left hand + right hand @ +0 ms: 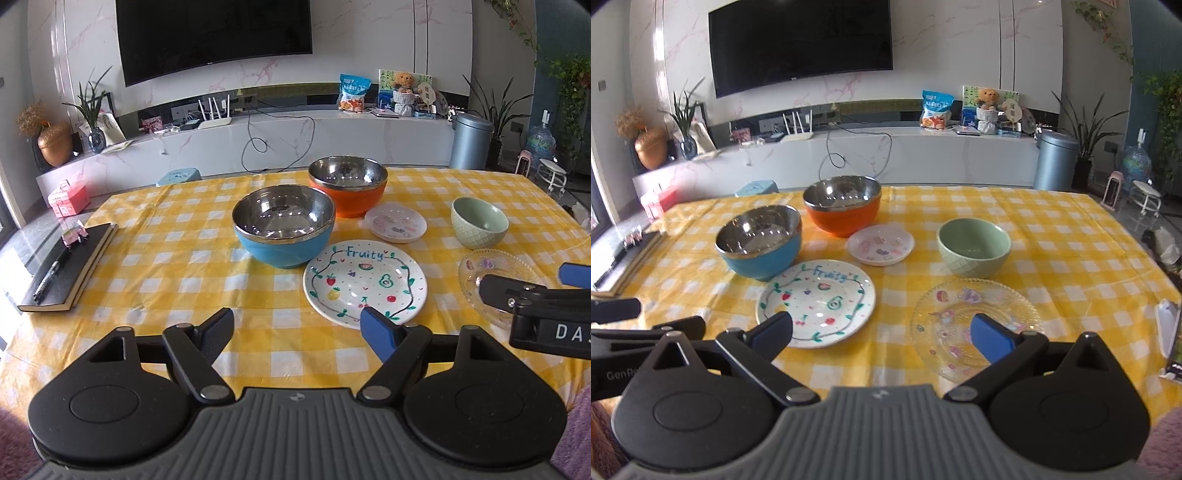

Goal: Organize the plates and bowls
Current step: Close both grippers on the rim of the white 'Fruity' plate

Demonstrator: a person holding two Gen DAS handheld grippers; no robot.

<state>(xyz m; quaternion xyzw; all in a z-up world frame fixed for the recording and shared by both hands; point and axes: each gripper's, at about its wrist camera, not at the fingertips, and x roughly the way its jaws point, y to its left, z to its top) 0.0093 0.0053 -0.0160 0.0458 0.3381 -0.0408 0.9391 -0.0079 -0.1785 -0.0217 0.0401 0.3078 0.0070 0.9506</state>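
Both hand-held grippers, left (297, 326) and right (882, 330), hover wide open and hold nothing. No sorting shows yet: blue bowl (759, 243), orange bowl (842, 208) and green bowl (973, 245) stand separately; the fruit plate (816, 304), small pink plate (881, 244) and glass plate (975, 326) lie unstacked, all mid-worktop (1071, 258). Stacking looks wholly undone. The blue bowl nearly touches the fruit plate. Open cloth lies right and far; a notebook (68, 267) sits at the left edge.

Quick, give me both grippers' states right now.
Left gripper: open, holding nothing.
Right gripper: open, holding nothing.
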